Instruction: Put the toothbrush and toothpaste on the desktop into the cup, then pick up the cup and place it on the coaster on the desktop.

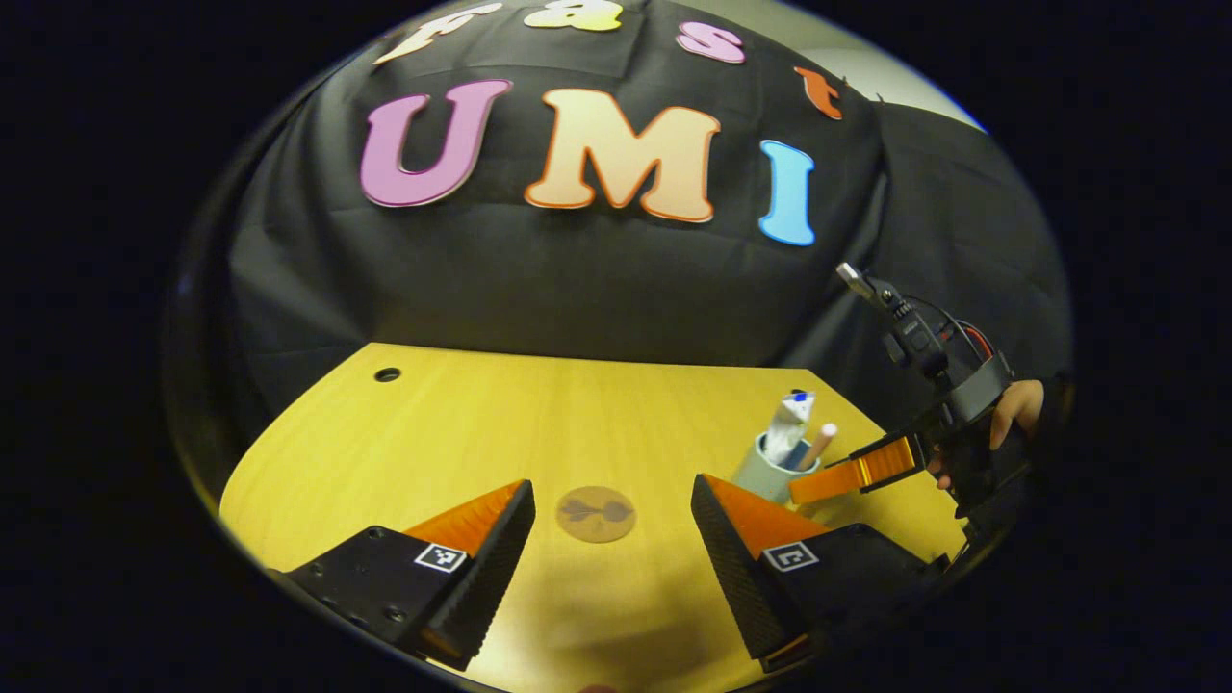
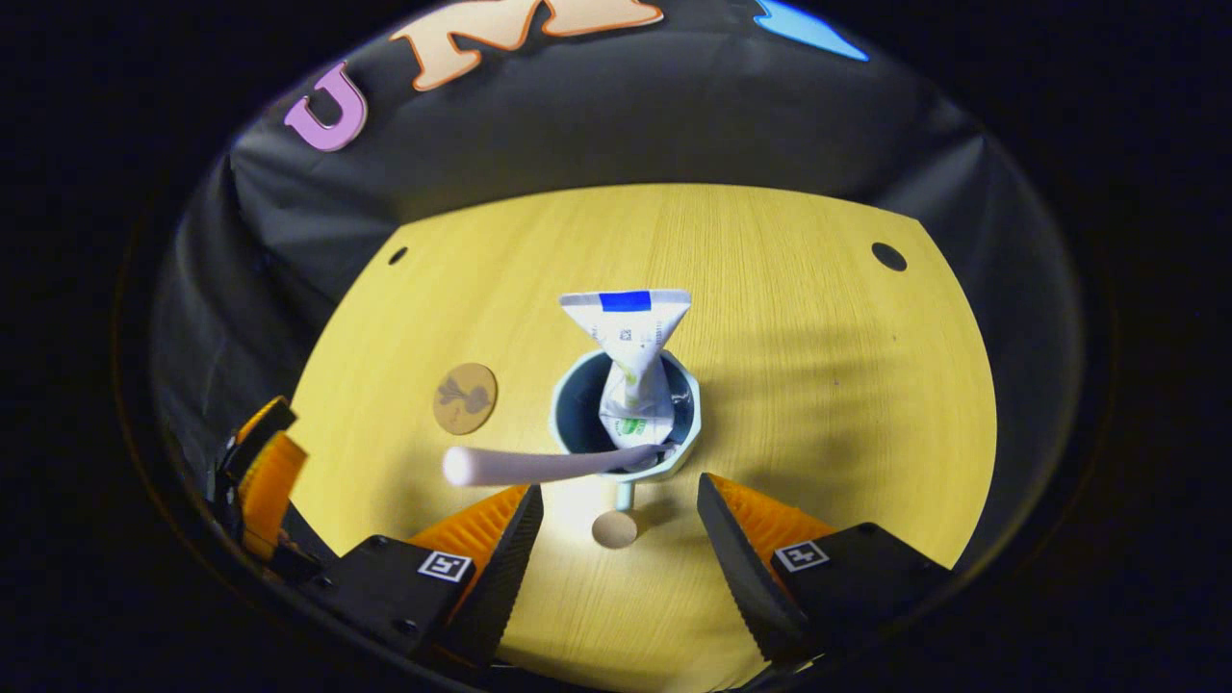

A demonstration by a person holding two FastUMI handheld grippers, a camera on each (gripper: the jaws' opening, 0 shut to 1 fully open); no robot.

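Cup (image 2: 630,423) mid-desktop (image 2: 818,404), well apart from edges

Toothpaste (image 2: 630,371) and toothbrush (image 2: 549,465) stand in cup (image 2: 577,409) (pale) — coaster (image 2: 465,397) lies apart

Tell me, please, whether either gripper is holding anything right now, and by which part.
Nothing is held. The left gripper is open over the desk; the right gripper is open just short of the cup.
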